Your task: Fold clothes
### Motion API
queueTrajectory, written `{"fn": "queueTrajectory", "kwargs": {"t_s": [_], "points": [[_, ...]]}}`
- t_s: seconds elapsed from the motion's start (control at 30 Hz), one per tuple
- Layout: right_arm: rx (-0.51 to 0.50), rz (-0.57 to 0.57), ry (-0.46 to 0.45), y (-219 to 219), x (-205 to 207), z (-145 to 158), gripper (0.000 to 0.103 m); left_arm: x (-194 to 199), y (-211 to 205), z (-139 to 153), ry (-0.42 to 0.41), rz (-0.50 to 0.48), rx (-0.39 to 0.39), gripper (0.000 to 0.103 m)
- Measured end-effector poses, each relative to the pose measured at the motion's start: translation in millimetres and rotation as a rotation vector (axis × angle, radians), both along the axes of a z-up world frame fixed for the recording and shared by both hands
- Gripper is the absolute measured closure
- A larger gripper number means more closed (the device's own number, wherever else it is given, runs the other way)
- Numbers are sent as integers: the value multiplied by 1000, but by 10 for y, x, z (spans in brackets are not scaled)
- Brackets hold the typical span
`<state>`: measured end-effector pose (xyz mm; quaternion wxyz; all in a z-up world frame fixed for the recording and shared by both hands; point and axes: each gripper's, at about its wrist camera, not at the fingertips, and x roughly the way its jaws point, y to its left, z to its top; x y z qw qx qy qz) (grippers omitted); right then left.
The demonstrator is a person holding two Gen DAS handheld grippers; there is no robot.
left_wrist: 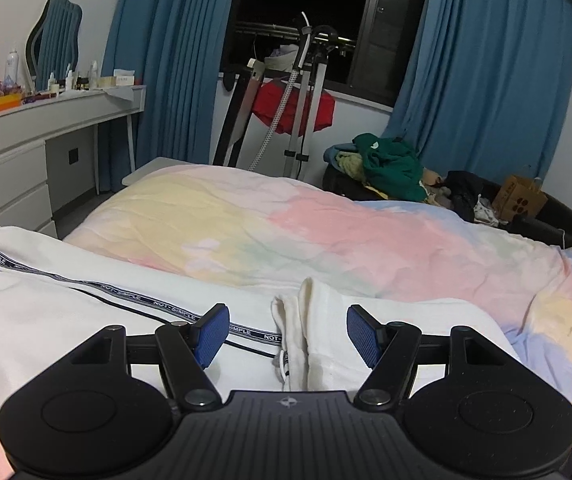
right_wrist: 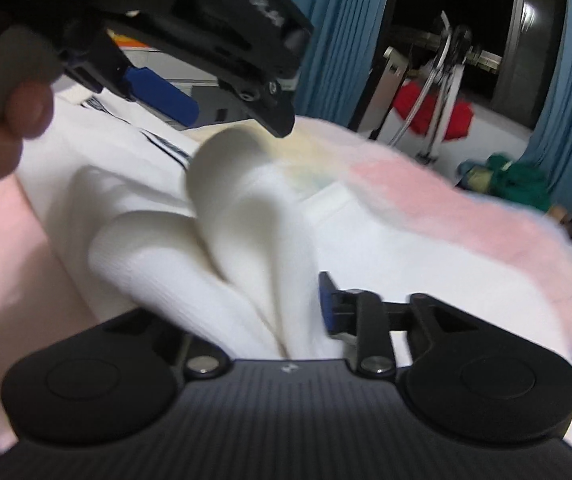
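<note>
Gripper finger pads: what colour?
Blue, textured finger pads; clearest in the left wrist view.

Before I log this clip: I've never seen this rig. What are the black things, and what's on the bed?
Nobody's robot: a person carries a hand-held gripper in each hand, each with a camera looking along its blue-padded fingers. The left view shows the left hand-held gripper open above white trousers spread on a pastel bedspread. The blurred right view shows the right hand-held gripper with bunched white fabric between its fingers; its left finger is hidden, so the grip is unclear. The other tool appears above.
</note>
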<state>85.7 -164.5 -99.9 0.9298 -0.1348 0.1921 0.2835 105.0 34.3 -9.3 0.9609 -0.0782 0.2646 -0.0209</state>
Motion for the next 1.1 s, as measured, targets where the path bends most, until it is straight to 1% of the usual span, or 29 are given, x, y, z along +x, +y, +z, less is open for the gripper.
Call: {"fn": "queueTrajectory", "kwargs": {"t_s": [0.03, 0.07, 0.1, 0.13, 0.2, 0.27, 0.3, 0.47, 0.5, 0.57, 0.67, 0.77, 0.87, 0.93, 0.97, 1.03, 1.1], "points": [[23, 14, 20, -21, 3, 13, 39, -2, 6, 0, 0, 1, -5, 36], [46, 28, 41, -42, 5, 26, 33, -3, 11, 1, 1, 3, -10, 36], [69, 42, 61, -63, 8, 39, 25, -3, 16, 2, -2, 3, -14, 36], [99, 62, 74, -96, -24, 86, 20, -1, 10, 1, -5, 1, -14, 36], [144, 83, 104, -171, -109, 162, 20, 4, 10, 0, -14, 3, -9, 36], [181, 83, 125, -261, -196, 240, 20, 14, 9, -20, -15, 15, -9, 32], [206, 75, 126, -326, -232, 290, 20, 21, 3, -34, -12, 15, -9, 30], [300, 7, 140, -671, -278, 500, 20, 50, -52, -110, 7, 0, 11, 30], [326, -9, 145, -745, -262, 526, 20, 57, -65, -125, 11, -5, 15, 30], [377, -59, 153, -884, -84, 575, 20, 72, -105, -168, 23, -20, 22, 30], [404, -186, 153, -1006, 24, 537, 21, 77, -198, -253, 37, -50, 64, 30], [374, -320, 161, -1061, 153, 427, 21, 89, -338, -349, 54, -66, 142, 30], [345, -424, 195, -1094, 291, 266, 21, 137, -460, -480, 101, -71, 231, 30], [322, -479, 216, -1105, 385, 162, 21, 183, -494, -588, 140, -67, 259, 29], [312, -501, 227, -1112, 445, 113, 21, 197, -485, -628, 149, -63, 261, 28], [298, -514, 249, -1100, 516, 26, 21, 221, -456, -678, 161, -55, 258, 25], [275, -514, 263, -1071, 558, -51, 20, 233, -437, -682, 162, -48, 251, 24]]}}
